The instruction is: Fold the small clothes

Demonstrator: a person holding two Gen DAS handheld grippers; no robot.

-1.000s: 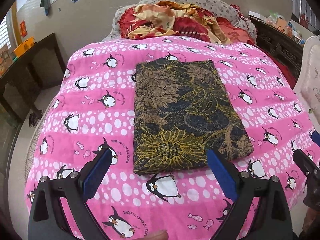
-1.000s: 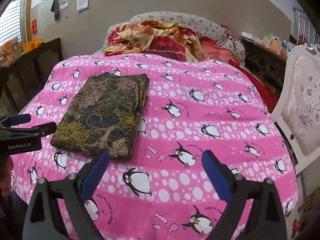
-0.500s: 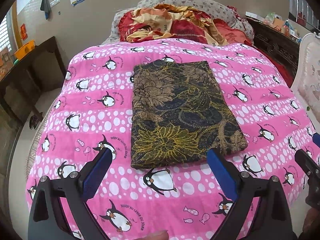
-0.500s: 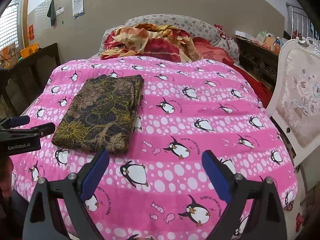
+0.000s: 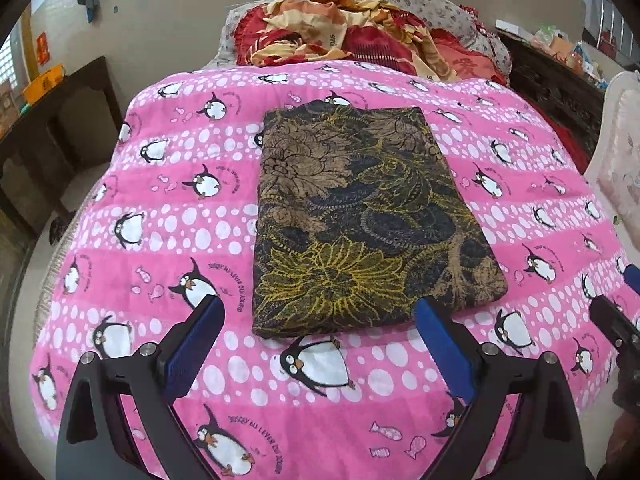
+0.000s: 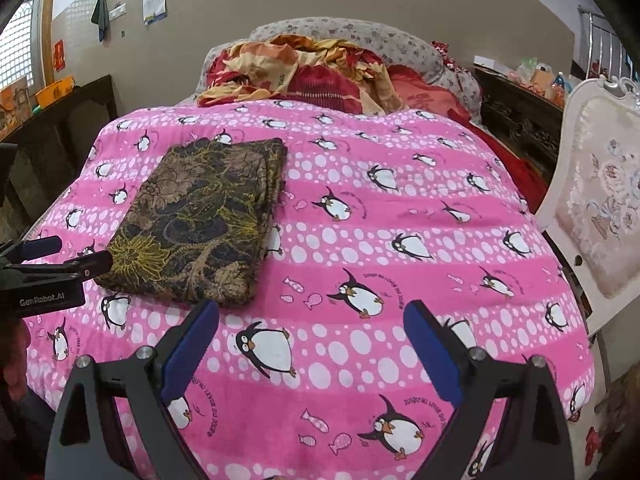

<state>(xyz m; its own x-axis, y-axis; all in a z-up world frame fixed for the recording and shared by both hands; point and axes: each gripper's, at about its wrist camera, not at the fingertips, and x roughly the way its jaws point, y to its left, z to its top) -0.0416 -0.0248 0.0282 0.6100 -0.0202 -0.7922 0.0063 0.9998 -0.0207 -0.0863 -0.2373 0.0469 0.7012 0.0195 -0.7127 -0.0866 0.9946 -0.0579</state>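
I see folded brown-and-gold floral woven cloth [image 5: 360, 216] flat, frame centre, on fleecy pink penguin-print blanket [image 5: 168, 208] | my left gripper [image 5: 320, 344] released, empty | my right gripper [image 6: 312, 344] released, empty

Lighting: even, soft daylight; bright barred window [image 6: 18, 46] at upper left. Shadows: faint, under the folded brown-and-gold floral cloth [image 5: 360, 220]. Glare: none. Focus: sharp centrally. Distortion: strong fisheye bowing, dark vignette at corners, slight edge softness.

The folded cloth [image 5: 360, 220] is brown, black and yellow with flowers, on a pink blanket [image 5: 160, 220] with white dots and penguins.
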